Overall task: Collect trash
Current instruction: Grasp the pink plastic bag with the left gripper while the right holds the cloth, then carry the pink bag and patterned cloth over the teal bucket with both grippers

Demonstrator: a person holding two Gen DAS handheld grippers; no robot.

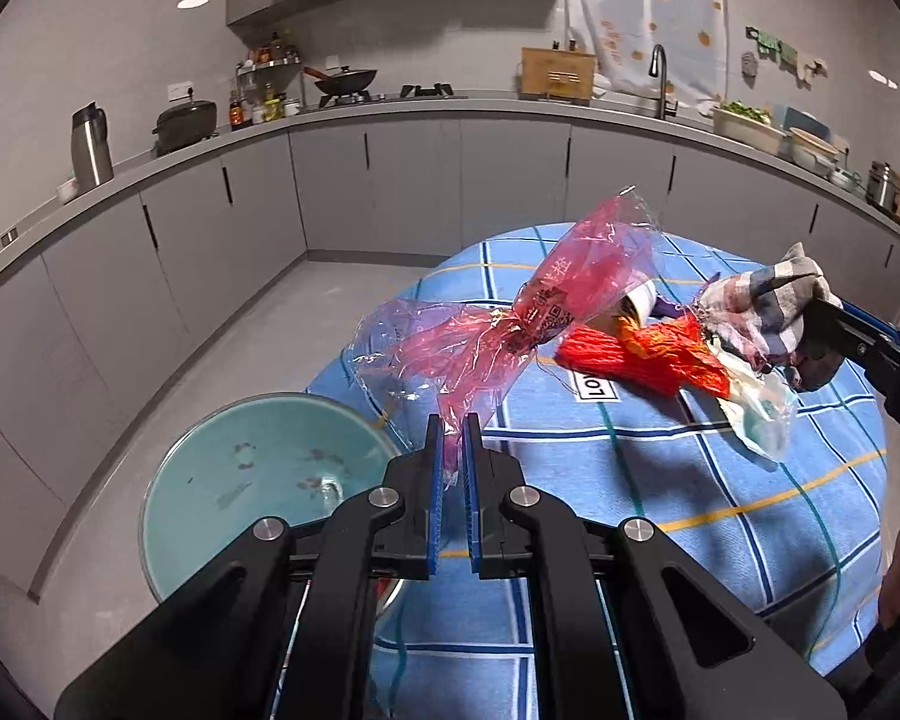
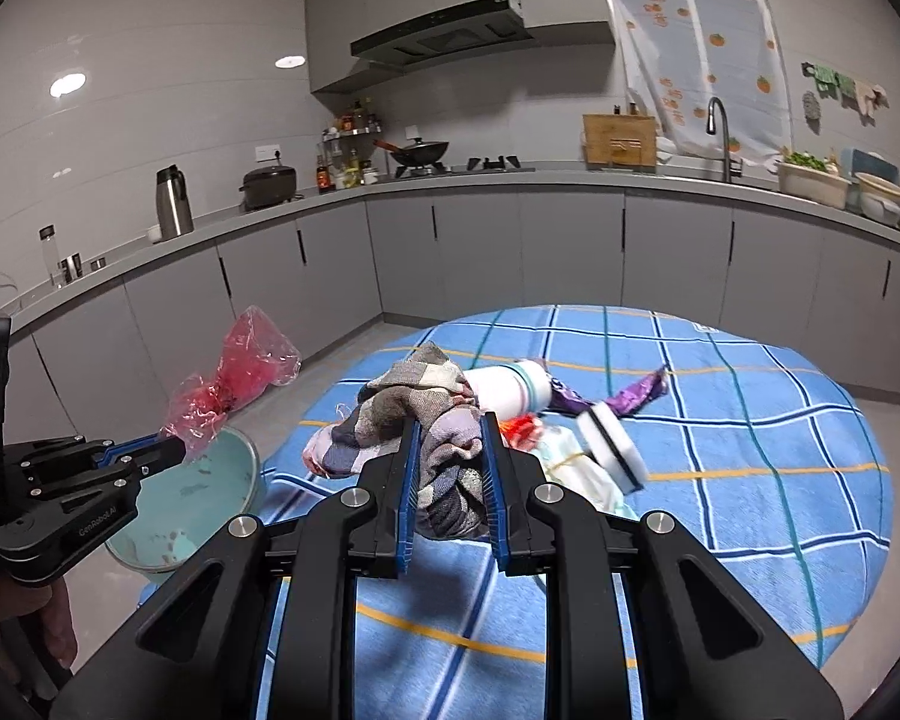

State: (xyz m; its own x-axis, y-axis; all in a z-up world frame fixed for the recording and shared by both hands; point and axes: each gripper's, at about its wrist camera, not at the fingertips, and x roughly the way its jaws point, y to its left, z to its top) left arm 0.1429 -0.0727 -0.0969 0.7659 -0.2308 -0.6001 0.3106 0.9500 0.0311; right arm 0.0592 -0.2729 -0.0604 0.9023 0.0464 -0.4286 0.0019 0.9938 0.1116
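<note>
Teal plastic forms the basin (image 1: 258, 480) at eight o'clock in the left wrist view, off the worktop's (image 1: 720, 510) edge. Above its rim the left gripper (image 1: 453, 429) has its jaws closed on a tail of the pink cellophane wrapper (image 1: 546, 312), which hangs in the air toward one o'clock. An orange-red wrapper (image 1: 636, 354) lies on the blue checked cloth at two o'clock. At three o'clock the right gripper (image 2: 450, 438) has its jaws clamped on a plaid rag (image 2: 414, 402).
</note>
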